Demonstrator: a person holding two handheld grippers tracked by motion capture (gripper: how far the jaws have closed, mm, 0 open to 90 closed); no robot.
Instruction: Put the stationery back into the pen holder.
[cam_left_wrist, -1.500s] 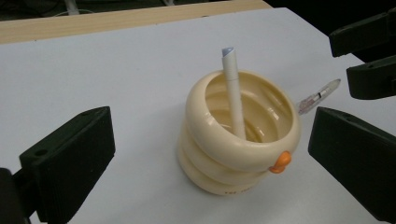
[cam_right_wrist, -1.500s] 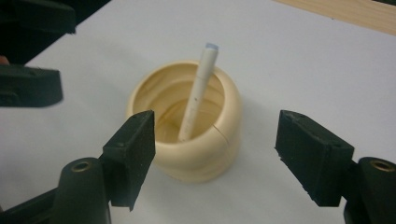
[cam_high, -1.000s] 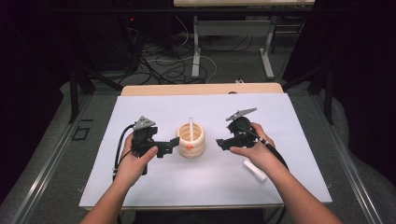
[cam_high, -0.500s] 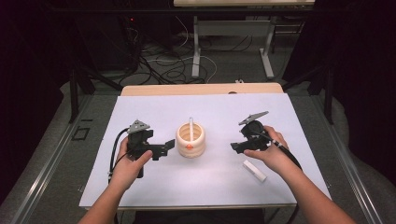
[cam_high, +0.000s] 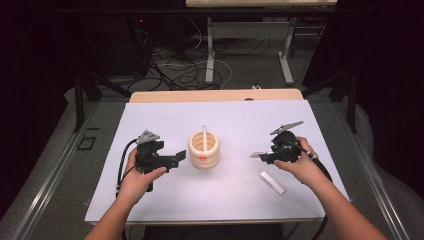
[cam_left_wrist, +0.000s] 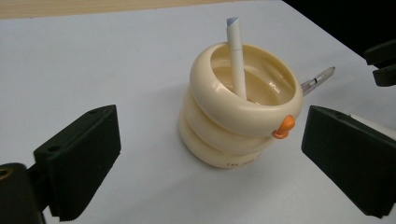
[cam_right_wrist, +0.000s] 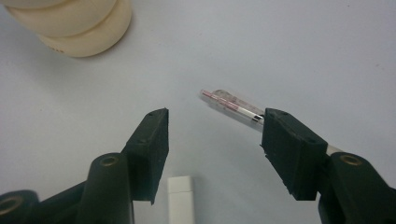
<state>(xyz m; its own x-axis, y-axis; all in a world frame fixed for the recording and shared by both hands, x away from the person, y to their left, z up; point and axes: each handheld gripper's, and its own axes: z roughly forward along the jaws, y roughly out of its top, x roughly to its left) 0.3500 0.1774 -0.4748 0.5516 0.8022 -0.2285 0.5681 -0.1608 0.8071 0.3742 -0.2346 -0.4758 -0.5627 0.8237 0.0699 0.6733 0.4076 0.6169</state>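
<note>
A cream ringed holder (cam_high: 203, 150) (cam_left_wrist: 233, 116) with an orange nub stands mid-mat, a white pen (cam_high: 204, 137) (cam_left_wrist: 236, 56) leaning inside it. My left gripper (cam_high: 180, 158) sits just left of the holder, jaws wide open around nothing. My right gripper (cam_high: 262, 156) (cam_right_wrist: 212, 126) is well to the right, low over the mat. Its jaws have just been closing but stand apart. A clear pen with red print (cam_high: 257, 155) (cam_right_wrist: 231, 105) (cam_left_wrist: 320, 78) runs past the tip of one jaw, not between the pads. A white cap (cam_high: 272, 182) (cam_right_wrist: 180, 200) lies below the gap.
The white mat (cam_high: 235, 120) covers a wooden table (cam_high: 215, 95). Its near edge is close behind both hands. Dark floor, cables and table legs lie beyond the far edge.
The right hand has moved rightward and slightly down, away from the holder, to the clear pen and white cap. The left hand has barely shifted.
</note>
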